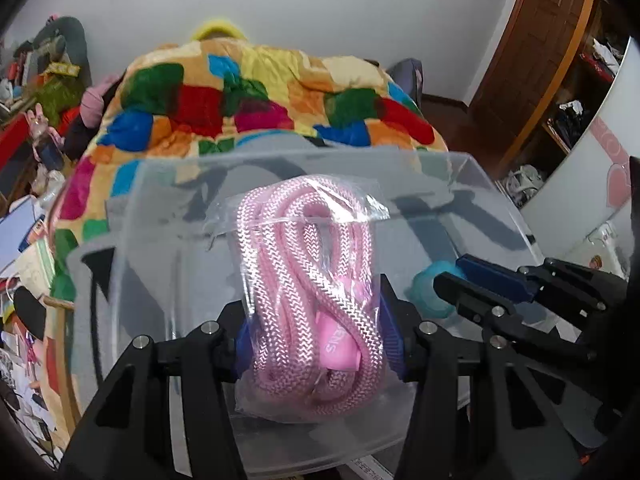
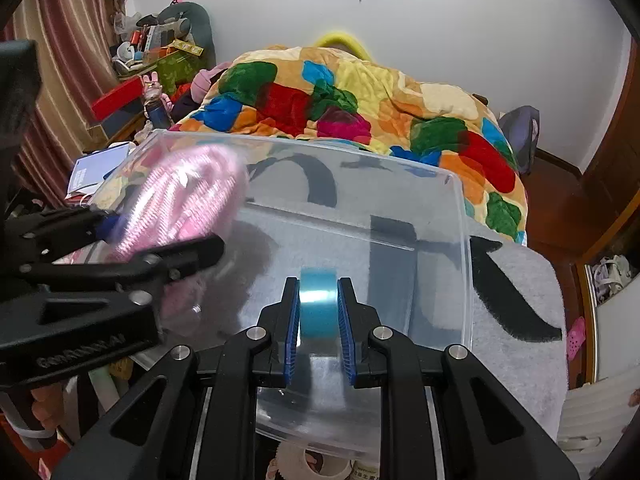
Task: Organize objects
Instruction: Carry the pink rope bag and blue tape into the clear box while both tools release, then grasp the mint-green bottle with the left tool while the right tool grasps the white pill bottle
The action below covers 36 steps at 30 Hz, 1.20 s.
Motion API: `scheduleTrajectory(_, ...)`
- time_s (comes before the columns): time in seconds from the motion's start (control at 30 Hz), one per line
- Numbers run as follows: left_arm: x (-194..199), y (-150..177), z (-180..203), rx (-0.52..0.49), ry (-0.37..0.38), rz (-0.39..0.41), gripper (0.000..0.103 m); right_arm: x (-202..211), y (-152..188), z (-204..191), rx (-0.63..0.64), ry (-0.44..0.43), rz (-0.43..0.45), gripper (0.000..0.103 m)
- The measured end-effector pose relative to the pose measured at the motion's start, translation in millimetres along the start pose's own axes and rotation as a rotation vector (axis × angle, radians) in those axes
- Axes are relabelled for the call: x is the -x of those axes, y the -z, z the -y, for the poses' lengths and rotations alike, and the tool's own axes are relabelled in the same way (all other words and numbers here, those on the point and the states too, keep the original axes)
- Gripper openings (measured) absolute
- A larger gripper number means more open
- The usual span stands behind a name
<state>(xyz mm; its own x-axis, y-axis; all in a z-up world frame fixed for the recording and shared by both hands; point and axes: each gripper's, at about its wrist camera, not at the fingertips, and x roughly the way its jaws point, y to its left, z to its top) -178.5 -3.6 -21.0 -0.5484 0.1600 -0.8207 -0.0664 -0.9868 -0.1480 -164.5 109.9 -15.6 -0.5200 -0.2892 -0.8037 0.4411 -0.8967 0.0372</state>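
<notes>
A clear plastic bin [image 1: 472, 168] stands on a grey mat with black shapes; it also shows in the right wrist view [image 2: 460, 216]. My left gripper [image 1: 316, 344] is shut on a clear bag of pink braided rope [image 1: 308, 280] and holds it over the bin's left side. The rope bag shows blurred in the right wrist view [image 2: 180, 208]. My right gripper [image 2: 319, 320] is shut on a roll of teal tape [image 2: 319, 304] over the bin's near right part. In the left wrist view the right gripper [image 1: 452, 276] and the tape [image 1: 434, 292] sit at the right.
A bed with a multicoloured quilt [image 1: 256, 96] lies right behind the bin. A cluttered side table [image 2: 132, 80] with boxes and bottles stands at the left. A wooden door [image 1: 536, 60] and a white cabinet [image 1: 592, 168] are at the right. A white tape roll [image 2: 312, 460] lies below the bin's front edge.
</notes>
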Motion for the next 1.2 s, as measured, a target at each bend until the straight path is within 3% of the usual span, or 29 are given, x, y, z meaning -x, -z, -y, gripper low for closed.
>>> scheduleTrajectory(0.23,39,3,2,-0.013,0.006,0.077,0.056,24,2,5,-0.012,-0.029,0.045,0.027)
scheduleTrajectory(0.33,65,6,0,-0.016,-0.014,0.132,0.068,44,4,7,-0.008,-0.026,0.092,0.032)
scheduleTrajectory(0.4,81,12,-2,-0.012,-0.021,0.165,0.082,57,6,8,-0.007,-0.026,0.120,0.040)
scheduleTrajectory(0.53,103,31,-8,-0.021,-0.060,0.204,0.092,82,18,14,-0.006,-0.008,0.171,0.045)
scheduleTrajectory(0.8,99,77,-30,0.047,-0.082,0.141,0.096,94,58,34,-0.044,0.081,0.165,0.046)
scheduleTrajectory(1.03,56,116,-30,0.112,-0.118,0.010,0.096,66,92,45,-0.090,0.075,0.060,0.046)
scheduleTrajectory(1.2,48,138,-23,0.092,-0.163,0.007,0.093,54,102,41,-0.093,0.059,0.045,0.046)
